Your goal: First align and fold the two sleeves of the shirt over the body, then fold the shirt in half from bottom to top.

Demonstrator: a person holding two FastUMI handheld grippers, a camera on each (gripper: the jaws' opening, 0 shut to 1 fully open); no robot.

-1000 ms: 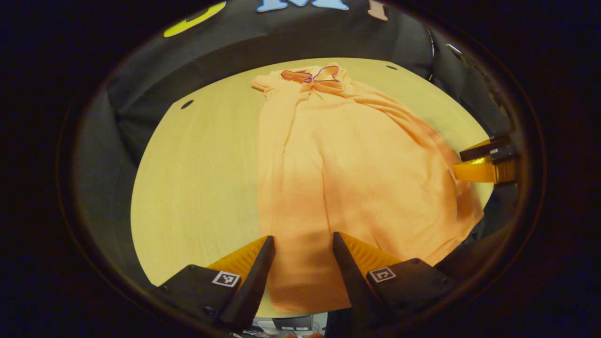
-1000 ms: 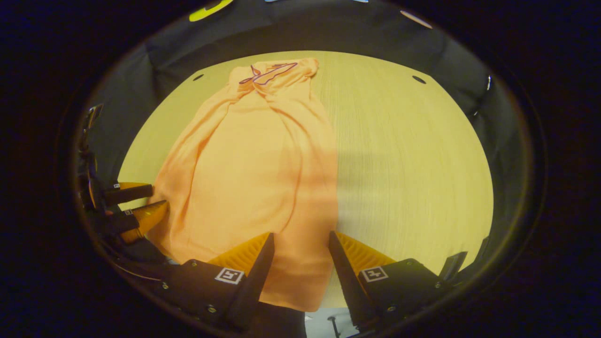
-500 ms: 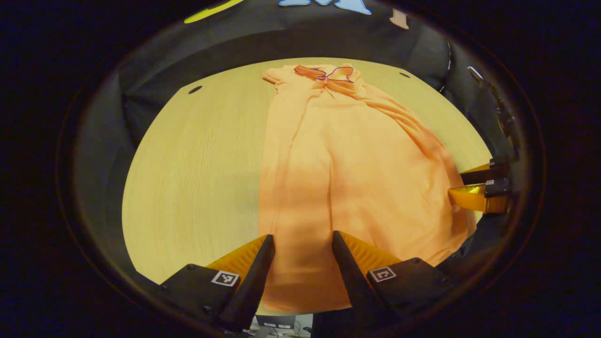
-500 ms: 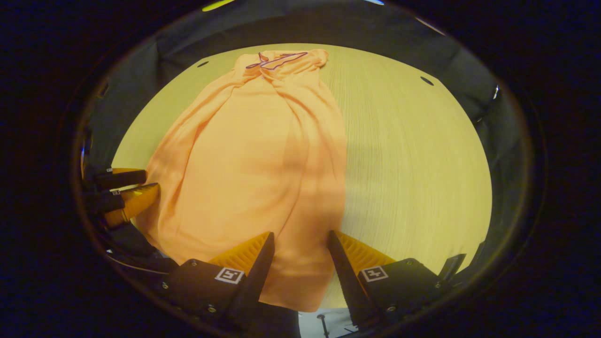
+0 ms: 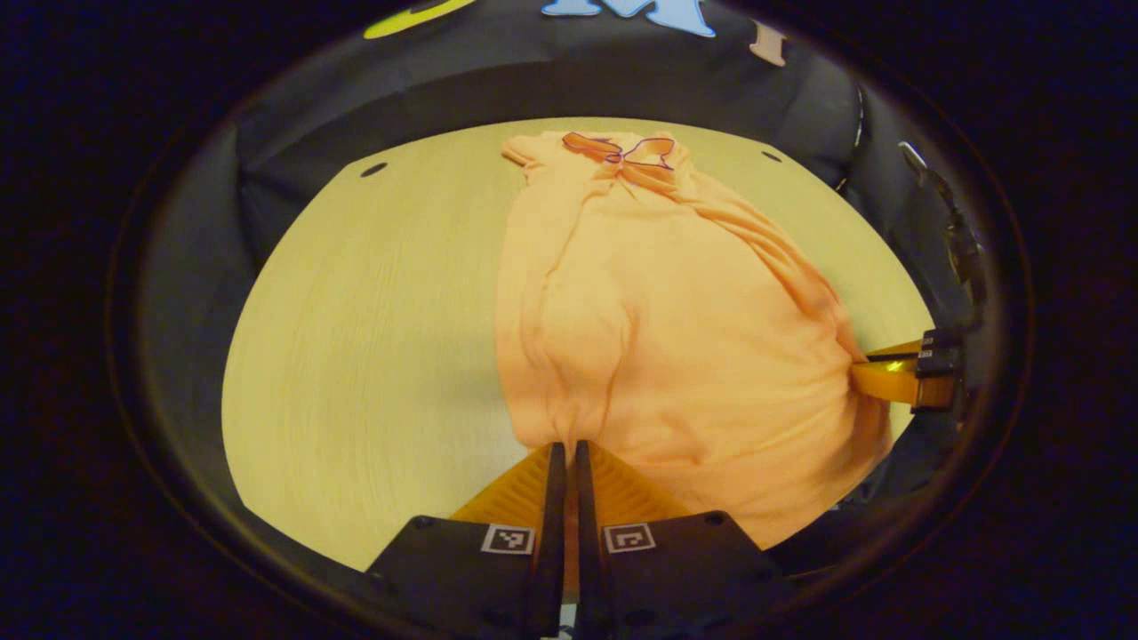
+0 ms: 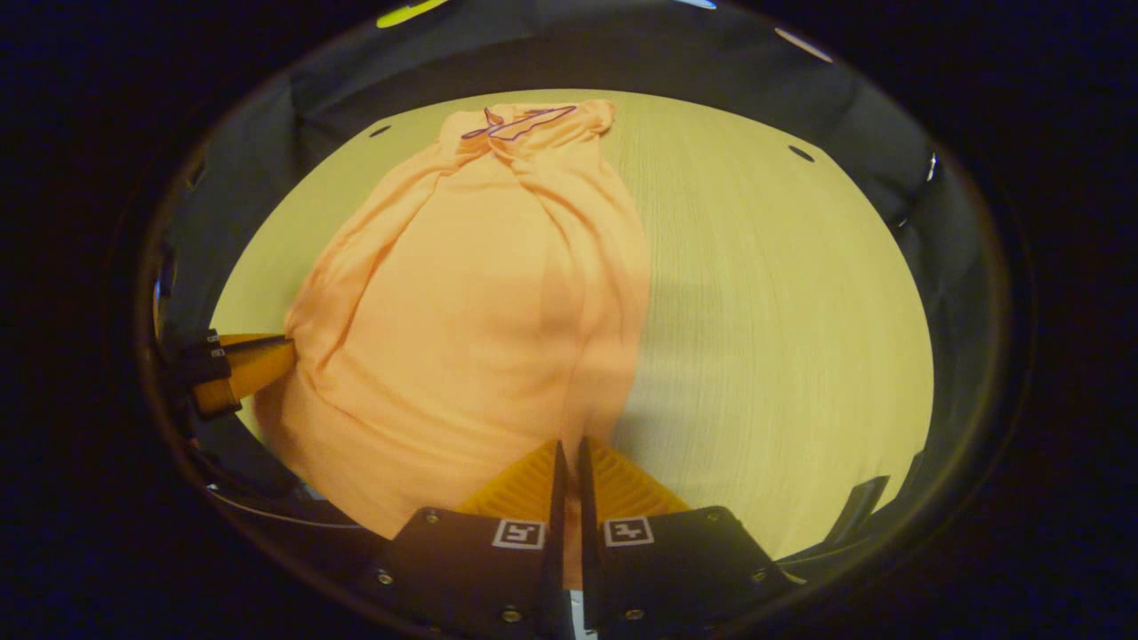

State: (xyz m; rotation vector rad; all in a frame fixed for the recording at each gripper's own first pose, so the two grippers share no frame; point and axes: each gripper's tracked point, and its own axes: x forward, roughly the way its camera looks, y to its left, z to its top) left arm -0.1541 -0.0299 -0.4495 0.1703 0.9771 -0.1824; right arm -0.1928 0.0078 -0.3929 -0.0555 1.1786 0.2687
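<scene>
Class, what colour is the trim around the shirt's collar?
Dark purple trim on an orange shirt, clearest in the left gripper view.

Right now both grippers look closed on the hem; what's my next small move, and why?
Probably lift both together and carry the hem toward the collar. The left gripper and right gripper each pinch a bottom corner of the shirt, whose sleeves look already folded in.

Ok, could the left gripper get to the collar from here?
Probably not right away. The left gripper is shut on the shirt hem at the near edge, and the collar lies at the far end. Nothing blocks the way, but it must let go first.
</scene>
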